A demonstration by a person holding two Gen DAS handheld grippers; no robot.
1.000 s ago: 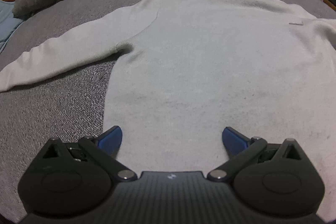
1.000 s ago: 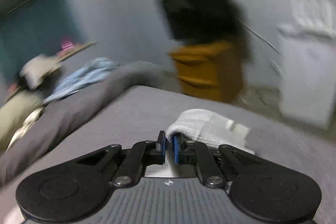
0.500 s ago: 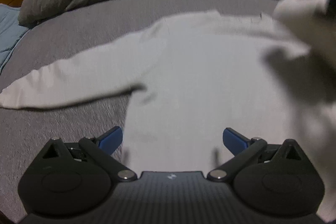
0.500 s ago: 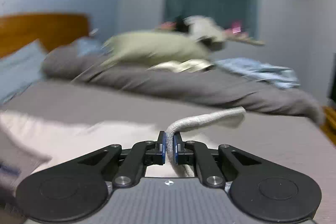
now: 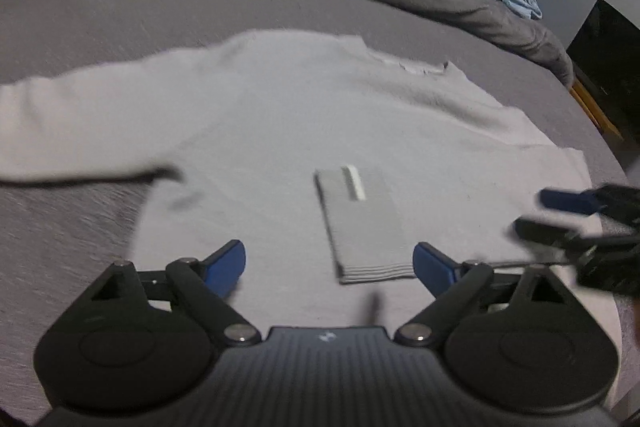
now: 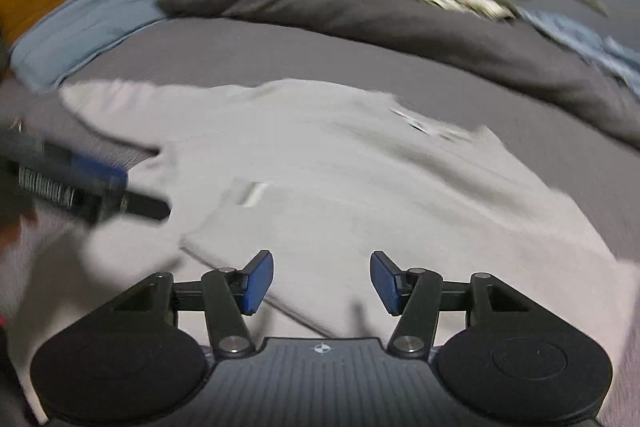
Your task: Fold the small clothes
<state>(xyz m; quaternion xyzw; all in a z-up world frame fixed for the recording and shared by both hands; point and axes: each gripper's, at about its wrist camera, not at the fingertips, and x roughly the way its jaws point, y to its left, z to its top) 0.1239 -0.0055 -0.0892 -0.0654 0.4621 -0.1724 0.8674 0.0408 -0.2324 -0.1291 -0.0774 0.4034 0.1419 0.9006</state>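
A pale knit sweater (image 5: 280, 123) lies flat on the grey bed (image 5: 120, 11), its right sleeve (image 5: 360, 223) folded as a long ribbed strip across the chest; the left hand-held gripper (image 5: 326, 263) is wide and empty; the right hand-held gripper (image 6: 322, 281) is also wide, holding nothing; a dark rumpled duvet (image 6: 360, 15) lines the far edge.
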